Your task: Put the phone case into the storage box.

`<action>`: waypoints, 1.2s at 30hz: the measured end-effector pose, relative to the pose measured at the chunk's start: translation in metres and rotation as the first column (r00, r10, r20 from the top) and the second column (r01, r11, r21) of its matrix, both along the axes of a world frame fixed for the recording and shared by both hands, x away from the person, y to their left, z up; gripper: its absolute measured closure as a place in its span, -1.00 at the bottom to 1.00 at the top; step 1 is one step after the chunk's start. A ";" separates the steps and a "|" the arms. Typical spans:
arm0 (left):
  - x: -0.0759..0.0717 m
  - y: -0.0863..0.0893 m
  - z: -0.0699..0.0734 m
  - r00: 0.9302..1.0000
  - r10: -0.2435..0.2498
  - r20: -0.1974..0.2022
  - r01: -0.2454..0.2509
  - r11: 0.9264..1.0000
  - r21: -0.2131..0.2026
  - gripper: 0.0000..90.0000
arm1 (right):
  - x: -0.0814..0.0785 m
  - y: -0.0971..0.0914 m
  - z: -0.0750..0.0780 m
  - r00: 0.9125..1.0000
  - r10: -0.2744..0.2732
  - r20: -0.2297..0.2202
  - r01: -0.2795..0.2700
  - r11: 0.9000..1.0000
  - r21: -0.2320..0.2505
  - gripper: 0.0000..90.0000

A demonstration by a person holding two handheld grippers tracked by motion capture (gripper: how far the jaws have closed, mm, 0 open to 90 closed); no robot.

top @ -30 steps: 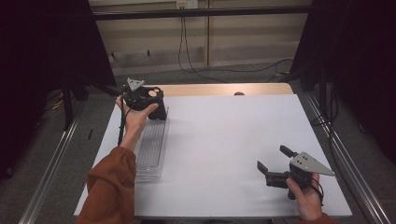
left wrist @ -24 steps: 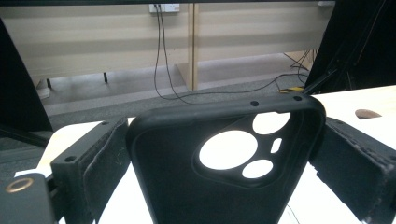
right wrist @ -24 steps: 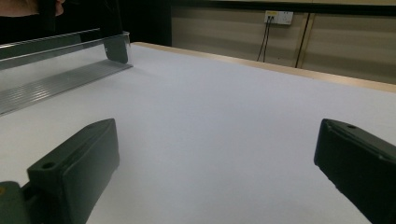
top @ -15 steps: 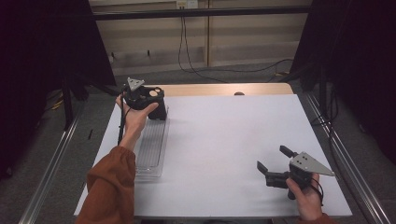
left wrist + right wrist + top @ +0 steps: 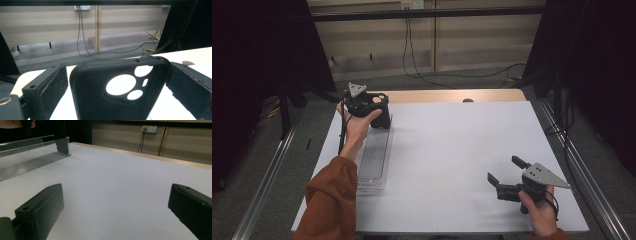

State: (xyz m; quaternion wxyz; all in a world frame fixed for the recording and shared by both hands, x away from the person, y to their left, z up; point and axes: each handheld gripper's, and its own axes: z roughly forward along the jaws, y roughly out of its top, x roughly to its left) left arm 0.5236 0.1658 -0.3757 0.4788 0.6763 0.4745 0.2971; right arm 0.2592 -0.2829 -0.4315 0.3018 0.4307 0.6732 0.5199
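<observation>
Left tongs (image 5: 117, 95) pinch black phone case (image 5: 120, 92) above clear tray's (image 5: 374, 165) far end; tray contents indiscernible. Right tongs (image 5: 506, 170) spread.

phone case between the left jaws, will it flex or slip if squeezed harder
The phone case is a thin open shell with large camera cutouts, so it would probably bow under a harder squeeze. It looks light for its size. Its matte surface and the padded fingers of the left gripper suggest little slip, though a gap shows on each side, so the grip may be loose.
</observation>
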 end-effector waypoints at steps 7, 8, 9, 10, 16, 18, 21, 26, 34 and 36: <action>0.000 0.000 0.002 0.999 -0.013 0.032 0.014 1.000 -0.015 -0.92 | 0.000 0.000 0.000 1.000 0.000 0.002 0.000 1.000 0.002 -1.00; 0.000 0.000 0.002 0.999 -0.015 0.040 0.016 1.000 -0.018 -0.91 | 0.000 0.000 0.000 1.000 -0.001 0.001 0.001 1.000 0.002 -1.00; 0.000 0.001 0.002 0.999 -0.018 0.043 0.019 1.000 -0.024 -0.91 | 0.000 0.000 0.000 1.000 -0.001 0.002 0.001 1.000 0.001 -1.00; 0.000 0.001 0.003 0.999 -0.021 0.045 0.022 0.999 -0.031 -0.91 | 0.000 0.000 0.000 1.000 0.001 0.003 -0.001 1.000 -0.002 -1.00; 0.000 0.003 0.007 0.997 -0.027 0.069 0.030 0.999 -0.033 -0.91 | 0.000 0.000 0.000 1.000 -0.001 0.002 0.001 1.000 0.000 -1.00; 0.000 0.003 0.010 0.997 -0.022 0.076 0.024 0.999 -0.035 -0.91 | 0.000 0.000 0.000 1.000 -0.002 0.003 0.002 1.000 0.000 -1.00; 0.000 0.005 0.013 0.996 -0.029 0.084 0.033 0.999 -0.041 -0.92 | 0.000 0.000 0.000 1.000 0.000 0.002 0.000 1.000 0.000 -1.00; -0.003 0.007 0.017 0.994 -0.040 0.105 0.044 0.998 -0.043 -0.92 | 0.000 0.000 0.000 1.000 -0.001 0.002 0.001 1.000 -0.001 -1.00; -0.008 0.007 0.022 0.991 -0.064 0.117 0.071 0.996 -0.055 -0.92 | 0.000 0.000 0.001 1.000 -0.004 0.006 0.004 1.000 0.000 -1.00; -0.009 0.007 0.023 0.991 -0.072 0.113 0.079 0.995 -0.059 -0.92 | 0.000 0.000 0.001 1.000 -0.003 0.007 0.003 1.000 -0.001 -1.00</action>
